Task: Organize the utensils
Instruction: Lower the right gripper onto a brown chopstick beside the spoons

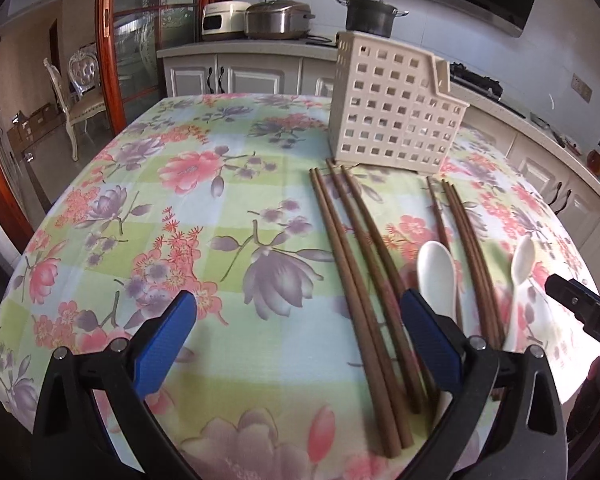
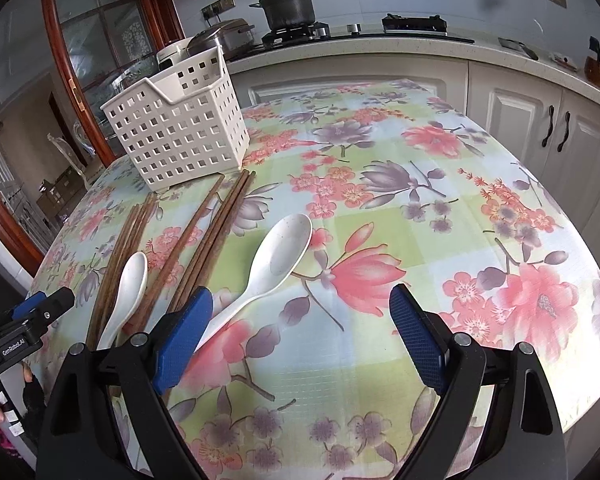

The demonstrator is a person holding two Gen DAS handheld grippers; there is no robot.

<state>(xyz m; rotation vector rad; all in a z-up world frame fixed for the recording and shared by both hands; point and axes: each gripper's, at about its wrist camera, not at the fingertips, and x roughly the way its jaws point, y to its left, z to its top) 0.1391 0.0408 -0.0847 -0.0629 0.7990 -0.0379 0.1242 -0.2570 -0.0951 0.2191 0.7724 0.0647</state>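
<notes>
A cream perforated utensil basket [image 1: 396, 108] [image 2: 180, 128] stands upright on the floral tablecloth. In front of it lie two bundles of brown chopsticks [image 1: 360, 272] [image 1: 468, 248] [image 2: 204, 240] [image 2: 128, 248]. A white spoon [image 1: 436, 268] [image 2: 128, 288] rests between the bundles. A second white spoon [image 1: 522, 260] [image 2: 280, 256] lies to their right. My left gripper [image 1: 300, 308] hovers open and holds nothing, its right finger above the left chopstick bundle. My right gripper [image 2: 300, 304] is open too, its left finger over the right spoon's handle.
The round table [image 2: 440, 220] drops off on every side. Kitchen cabinets and a counter with pots [image 1: 370, 14] run behind it. A chair [image 1: 72, 100] and a glass door stand far left. Each gripper shows at the edge of the other's view.
</notes>
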